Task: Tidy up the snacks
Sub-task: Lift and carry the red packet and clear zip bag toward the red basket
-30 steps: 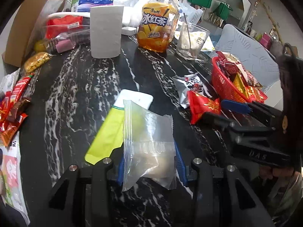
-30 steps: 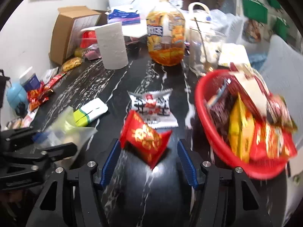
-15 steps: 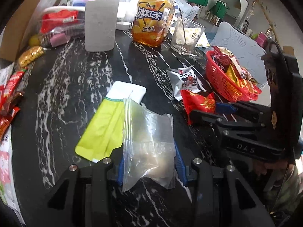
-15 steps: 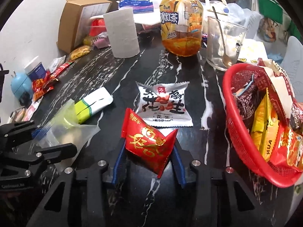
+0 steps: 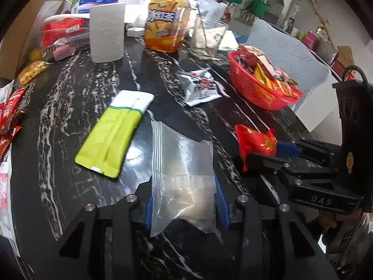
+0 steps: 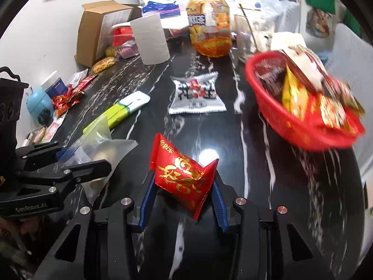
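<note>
My left gripper (image 5: 184, 200) is shut on a clear plastic snack bag (image 5: 181, 163), which sticks up between its blue pads. My right gripper (image 6: 183, 196) is shut on a red snack packet (image 6: 184, 172) with gold print, held just above the black marble table (image 6: 233, 140). Each gripper shows in the other's view: the right gripper (image 5: 277, 151) with the red packet (image 5: 254, 140), and the left gripper (image 6: 81, 156) with the clear bag (image 6: 105, 144). A red basket (image 6: 291, 126) full of snacks sits to the right. A white peanut packet (image 6: 197, 93) and a yellow-green pouch (image 5: 112, 135) lie on the table.
An iced tea bottle (image 5: 166, 25), a paper roll (image 5: 107, 32) and a glass (image 5: 207, 37) stand at the back. A cardboard box (image 6: 98, 28) stands at the back left. Loose red packets (image 5: 9, 114) and a blue jar (image 6: 54, 85) line the left edge.
The right gripper's jaws closed on the red packet, which was lying loose between them a second ago. Both views have shifted a little; the basket now looks blurred in the right wrist view.
</note>
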The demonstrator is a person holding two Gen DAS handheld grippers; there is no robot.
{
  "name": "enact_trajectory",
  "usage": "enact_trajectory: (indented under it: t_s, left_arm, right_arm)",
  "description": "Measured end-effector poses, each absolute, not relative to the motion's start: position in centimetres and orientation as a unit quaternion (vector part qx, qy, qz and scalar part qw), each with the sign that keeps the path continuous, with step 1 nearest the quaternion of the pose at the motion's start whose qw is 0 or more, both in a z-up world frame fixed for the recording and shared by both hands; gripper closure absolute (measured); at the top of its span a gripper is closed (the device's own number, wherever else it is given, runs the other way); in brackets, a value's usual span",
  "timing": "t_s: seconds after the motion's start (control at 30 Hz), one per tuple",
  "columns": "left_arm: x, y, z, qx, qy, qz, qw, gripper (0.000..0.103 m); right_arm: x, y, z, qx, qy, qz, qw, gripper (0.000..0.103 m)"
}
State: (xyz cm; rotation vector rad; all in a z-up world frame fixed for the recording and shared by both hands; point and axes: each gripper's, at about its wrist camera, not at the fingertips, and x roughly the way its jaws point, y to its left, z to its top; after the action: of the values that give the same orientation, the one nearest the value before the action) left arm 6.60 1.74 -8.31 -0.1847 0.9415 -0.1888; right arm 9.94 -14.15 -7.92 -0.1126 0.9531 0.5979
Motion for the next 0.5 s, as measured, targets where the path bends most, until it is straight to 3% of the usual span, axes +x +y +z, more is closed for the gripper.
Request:
enact_trajectory:
  t_s: [0.5]
  left_arm:
    - [5.8,-1.2,-8.6,-0.079,0.467,-0.129,0.871,0.061]
  right_arm:
    - [6.6,-17.5,-7.8,-0.01,0.455,0.249,0.855,0.059]
